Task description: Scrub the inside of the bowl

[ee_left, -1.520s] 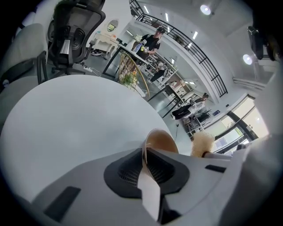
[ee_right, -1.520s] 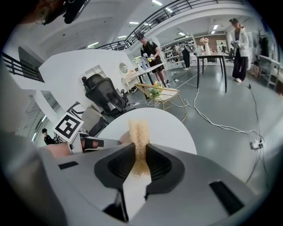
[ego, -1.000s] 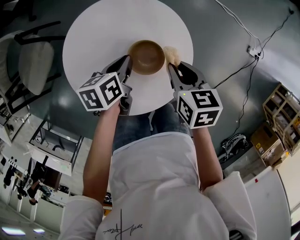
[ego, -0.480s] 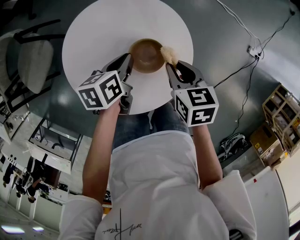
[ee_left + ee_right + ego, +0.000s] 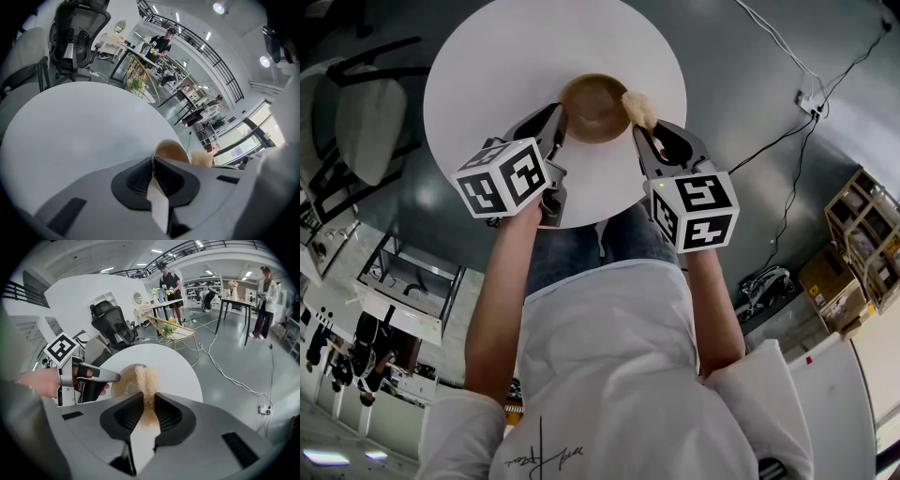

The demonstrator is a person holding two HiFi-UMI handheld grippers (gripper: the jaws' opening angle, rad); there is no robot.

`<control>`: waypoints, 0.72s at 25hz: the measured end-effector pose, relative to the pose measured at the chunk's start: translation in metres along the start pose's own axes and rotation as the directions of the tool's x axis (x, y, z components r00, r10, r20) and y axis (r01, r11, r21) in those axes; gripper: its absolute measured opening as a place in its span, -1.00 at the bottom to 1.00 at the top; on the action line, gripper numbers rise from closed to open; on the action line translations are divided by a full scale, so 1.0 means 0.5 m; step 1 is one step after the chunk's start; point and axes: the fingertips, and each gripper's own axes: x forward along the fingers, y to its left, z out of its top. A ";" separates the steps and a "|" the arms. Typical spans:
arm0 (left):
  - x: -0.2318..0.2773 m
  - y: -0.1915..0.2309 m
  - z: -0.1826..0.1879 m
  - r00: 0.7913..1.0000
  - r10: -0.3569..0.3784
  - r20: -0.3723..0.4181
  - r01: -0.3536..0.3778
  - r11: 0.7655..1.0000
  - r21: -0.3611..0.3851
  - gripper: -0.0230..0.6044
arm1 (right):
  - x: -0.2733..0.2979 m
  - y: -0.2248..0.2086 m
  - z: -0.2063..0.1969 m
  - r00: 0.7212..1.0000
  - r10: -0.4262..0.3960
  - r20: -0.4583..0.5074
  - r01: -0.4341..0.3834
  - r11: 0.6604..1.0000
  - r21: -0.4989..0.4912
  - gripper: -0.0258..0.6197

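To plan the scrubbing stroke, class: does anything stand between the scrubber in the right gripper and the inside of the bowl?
Nothing visible does. The right gripper holds the scrubber at the bowl rim, and the hollow is bare. The left gripper clamps the opposite rim, off that path.

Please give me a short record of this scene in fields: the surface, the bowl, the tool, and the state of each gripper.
surface: round white table
bowl: brown bowl, upright on the table
left: left gripper shut on the bowl's rim, on the side nearest the person
right: right gripper shut on a beige scrubber
tool place: scrubber at the bowl's right rim in the head view; whether it touches the inside cannot be told
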 end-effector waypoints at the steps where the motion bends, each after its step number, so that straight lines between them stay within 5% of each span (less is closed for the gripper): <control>1: 0.000 0.000 0.001 1.000 0.001 0.000 -0.001 1.000 0.001 -0.87 | 0.000 0.000 0.000 1.000 0.000 -0.001 0.000 1.000 0.000 -0.65; 18: 0.006 -0.003 0.016 1.000 0.002 -0.001 -0.002 1.000 -0.003 -0.87 | 0.000 0.007 -0.006 1.000 0.018 -0.014 -0.018 1.000 0.011 -0.64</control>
